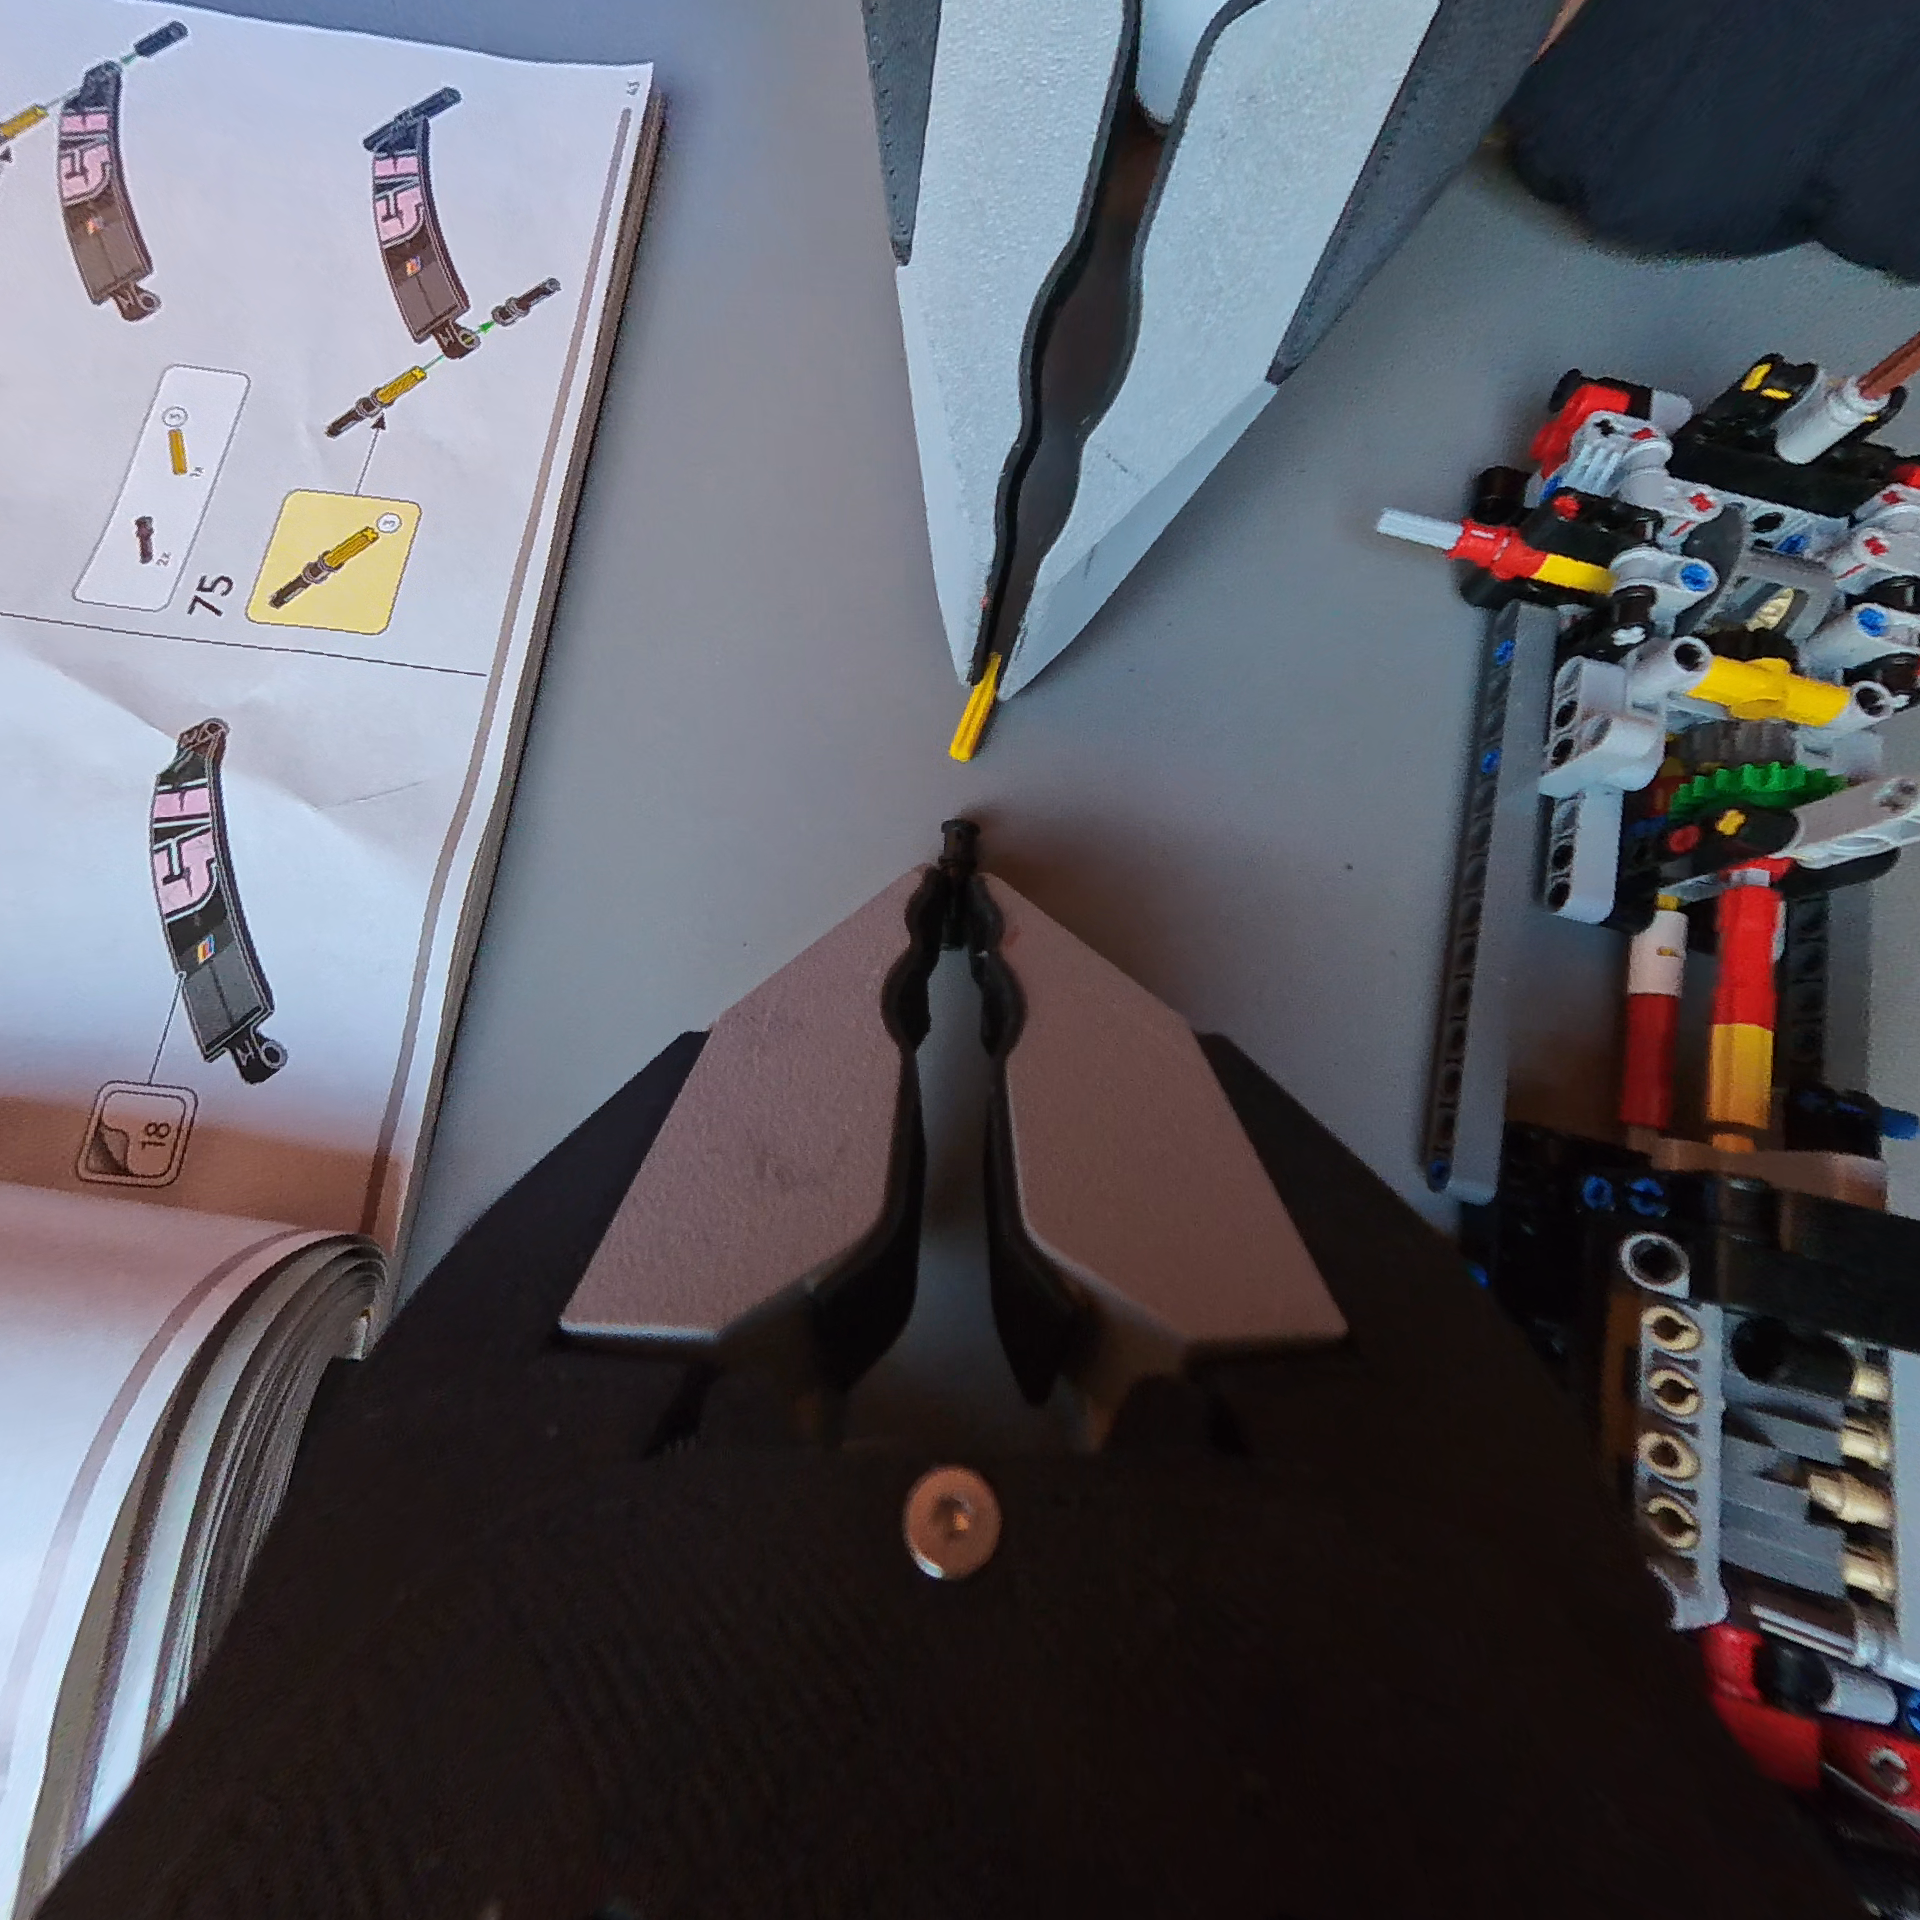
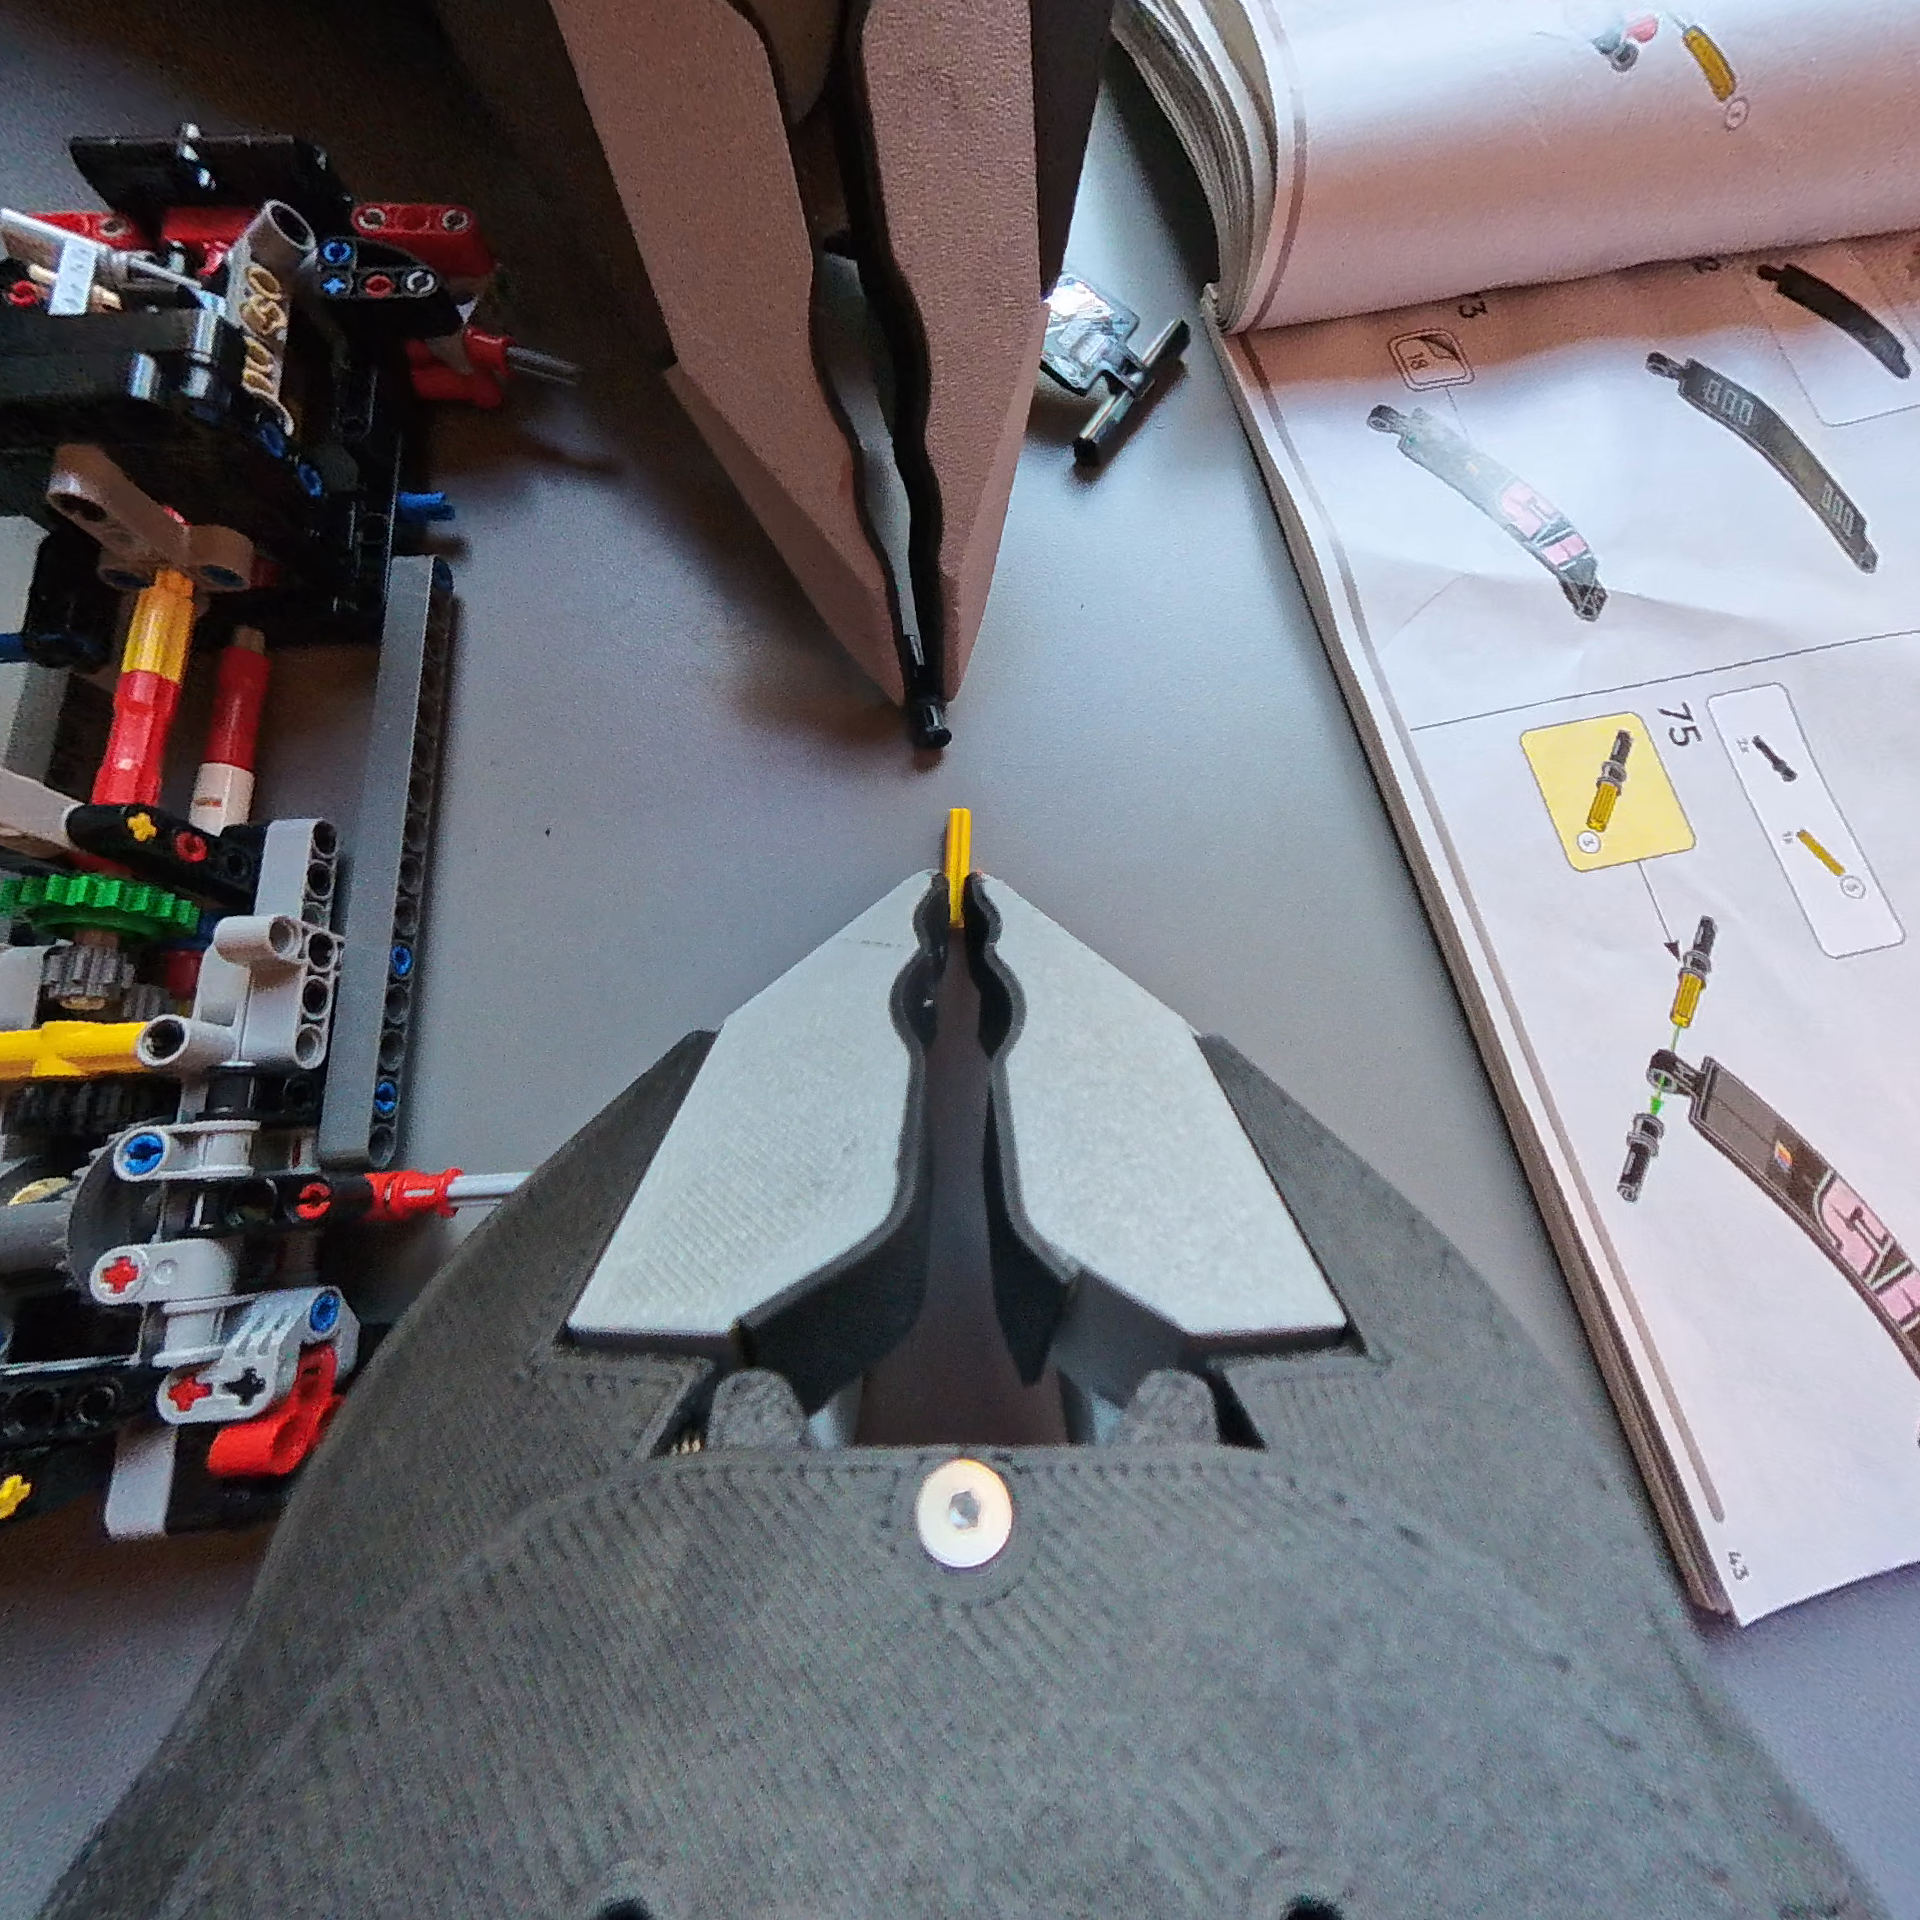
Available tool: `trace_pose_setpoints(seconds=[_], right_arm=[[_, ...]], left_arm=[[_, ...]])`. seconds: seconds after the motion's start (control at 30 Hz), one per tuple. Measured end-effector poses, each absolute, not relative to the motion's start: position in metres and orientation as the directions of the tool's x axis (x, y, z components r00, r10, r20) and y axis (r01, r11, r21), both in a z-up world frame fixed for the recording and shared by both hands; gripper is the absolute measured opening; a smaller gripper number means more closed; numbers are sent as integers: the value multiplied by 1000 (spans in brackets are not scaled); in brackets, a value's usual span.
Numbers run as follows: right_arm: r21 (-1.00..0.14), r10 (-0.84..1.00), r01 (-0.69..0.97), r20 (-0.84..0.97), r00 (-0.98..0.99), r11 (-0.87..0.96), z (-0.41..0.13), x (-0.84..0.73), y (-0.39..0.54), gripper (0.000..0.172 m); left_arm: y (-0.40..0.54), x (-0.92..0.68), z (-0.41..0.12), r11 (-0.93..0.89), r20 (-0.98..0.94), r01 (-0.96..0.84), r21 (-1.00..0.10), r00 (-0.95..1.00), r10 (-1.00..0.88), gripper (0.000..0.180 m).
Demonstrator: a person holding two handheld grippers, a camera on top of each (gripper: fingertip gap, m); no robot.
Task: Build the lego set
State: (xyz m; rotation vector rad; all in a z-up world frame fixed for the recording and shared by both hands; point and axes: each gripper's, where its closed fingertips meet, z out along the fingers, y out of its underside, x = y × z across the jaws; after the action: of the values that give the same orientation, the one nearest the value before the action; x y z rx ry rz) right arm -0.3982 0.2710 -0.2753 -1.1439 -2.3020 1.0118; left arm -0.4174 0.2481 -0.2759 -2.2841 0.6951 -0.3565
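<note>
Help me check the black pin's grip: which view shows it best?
The left wrist view: the black pin sits centred, pinched between the left gripper's pads. The right wrist view shows it farther off, its tip poking from the fingertips opposite the yellow axle.

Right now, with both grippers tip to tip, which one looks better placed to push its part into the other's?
Probably the right gripper: its yellow axle sticks out straight and clamped at the tips, aimed at the black pin held by the left gripper. A small gap separates them; the alignment is slightly off.

One open paper instruction booklet (image 1: 312,520); one multicoloured plastic brick assembly (image 1: 1714,727); one small black plastic pin (image 1: 957,847); one short yellow plastic axle (image 2: 957,847); loose dark parts far right (image 2: 1122,364), perhaps two.
</note>
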Motion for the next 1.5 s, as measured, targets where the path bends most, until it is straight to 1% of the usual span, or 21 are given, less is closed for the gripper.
trace_pose_setpoints(seconds=[0.7,1.4,1.43,1.47,1.5], right_arm=[[-740,814,582,-80,-575,338,-275,-403,271,0],[-740,805,570,-66,-590,357,-275,-401,269,0],[-740,803,570,-69,-592,357,-275,-400,268,0],[-740,802,570,-70,-594,357,-275,-400,268,1],[-740,799,568,-69,-598,361,-275,-400,268,0]], left_arm=[[248,-417,-276,-585,28,-402,-704,808,-589,3],[249,-413,-276,-606,67,-386,-696,805,-589,2],[246,-409,-275,-607,84,-390,-692,792,-605,7],[245,-407,-274,-609,85,-392,-689,791,-606,19],[244,-408,-273,-611,71,-404,-681,793,-605,22]])
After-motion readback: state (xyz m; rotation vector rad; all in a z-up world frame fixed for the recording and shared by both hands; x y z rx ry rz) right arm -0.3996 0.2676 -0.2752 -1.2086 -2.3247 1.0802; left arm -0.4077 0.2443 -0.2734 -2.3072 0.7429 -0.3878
